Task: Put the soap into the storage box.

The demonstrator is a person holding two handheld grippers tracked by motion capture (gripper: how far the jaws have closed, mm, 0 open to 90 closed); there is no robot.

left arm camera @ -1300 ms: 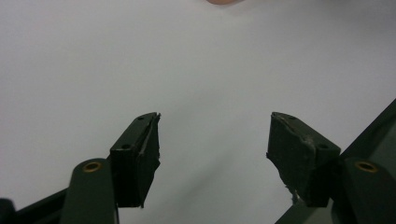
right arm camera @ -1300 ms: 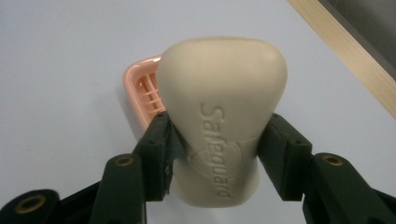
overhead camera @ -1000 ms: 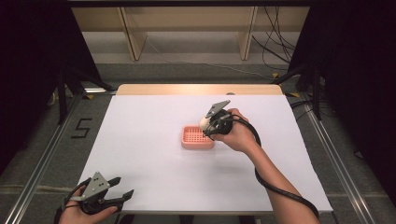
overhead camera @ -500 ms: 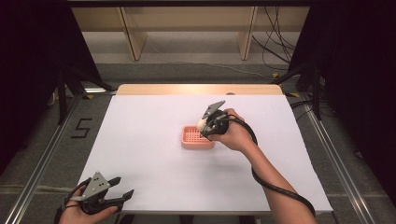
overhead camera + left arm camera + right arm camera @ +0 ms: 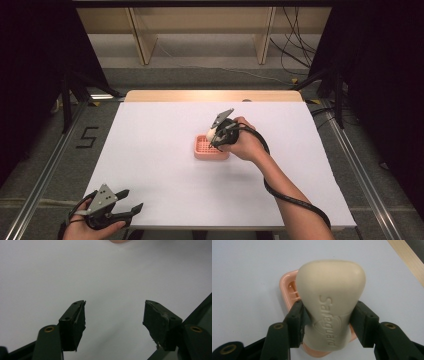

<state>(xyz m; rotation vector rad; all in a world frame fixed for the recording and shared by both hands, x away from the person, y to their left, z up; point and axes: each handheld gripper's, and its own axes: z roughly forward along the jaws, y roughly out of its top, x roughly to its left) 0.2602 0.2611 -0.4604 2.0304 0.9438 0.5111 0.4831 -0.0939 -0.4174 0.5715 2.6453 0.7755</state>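
Note:
A cream bar of soap [image 5: 330, 297] stamped "Safeguard" is clamped between the jaws of my right gripper [image 5: 327, 315]. It hangs just above a pink slotted soap dish [image 5: 287, 287]. In the high view the soap dish [image 5: 206, 149] lies near the middle of the white table, with the right gripper [image 5: 216, 134] and the soap [image 5: 211, 133] over its right part. My left gripper [image 5: 131, 202] rests at the table's near left corner. Its jaws stand wide apart around bare white table surface, as the left gripper view shows around the gripper [image 5: 114, 315].
The white tabletop [image 5: 150, 150] has a wooden strip [image 5: 210, 96] along its far edge. A black cable [image 5: 295, 200] trails from the right gripper along the forearm. Dark floor and metal rails [image 5: 45, 175] flank the table.
The right gripper with the soap has shifted slightly left and down over the soap dish. The left gripper has stayed put.

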